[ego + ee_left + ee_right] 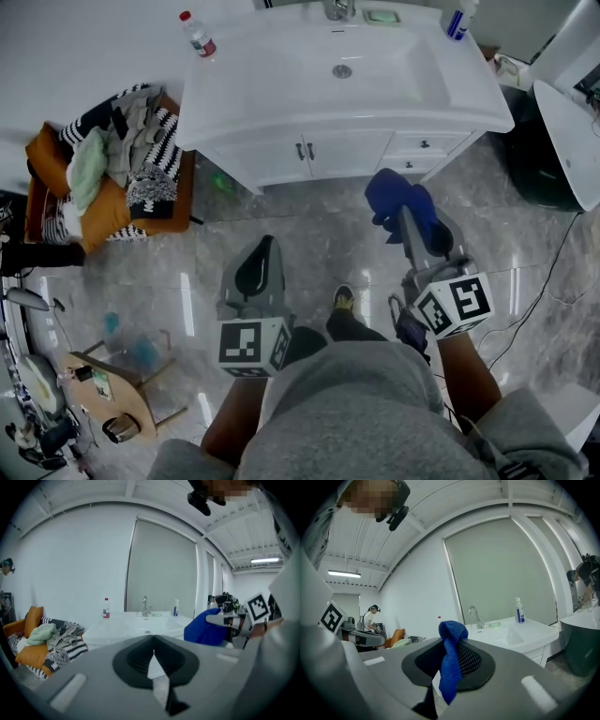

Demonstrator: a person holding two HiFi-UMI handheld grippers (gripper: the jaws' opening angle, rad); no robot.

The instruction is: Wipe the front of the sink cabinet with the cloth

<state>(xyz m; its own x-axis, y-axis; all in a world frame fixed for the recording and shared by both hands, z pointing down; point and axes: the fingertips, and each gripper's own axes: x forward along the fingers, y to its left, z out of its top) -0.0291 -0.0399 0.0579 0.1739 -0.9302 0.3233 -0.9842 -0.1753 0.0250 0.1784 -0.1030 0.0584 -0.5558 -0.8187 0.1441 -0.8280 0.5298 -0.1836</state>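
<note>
One blue cloth (451,663) is the only wiping tool on hand. It sits pinched in the right gripper (417,234), whose jaws are clamped across its middle: a bunched wad stands above them and a limp tail hangs below. In the head view the cloth (398,202) is in the air over the floor (309,234), short of the cabinet (309,150) and not touching it. The weave looks open and knitted. Judgement: light, soft and floppy, with no stiffness of its own, so it should mould to panel edges and handles but will fold back under a push. The present hold on a fold looks secure. For wiping, the wad ought to lead, so that fabric and not a jaw meets the paint. A hold nearer the tail would leave more loose cloth to flap. The cabinet front is glossy white, with two doors and a drawer, so the cloth will likely glide with little drag. The left gripper (153,660) is closed on nothing and held low beside the right one, likewise well back from the cabinet. The sink (342,56) on top carries a bottle (199,35) at its left corner.
</note>
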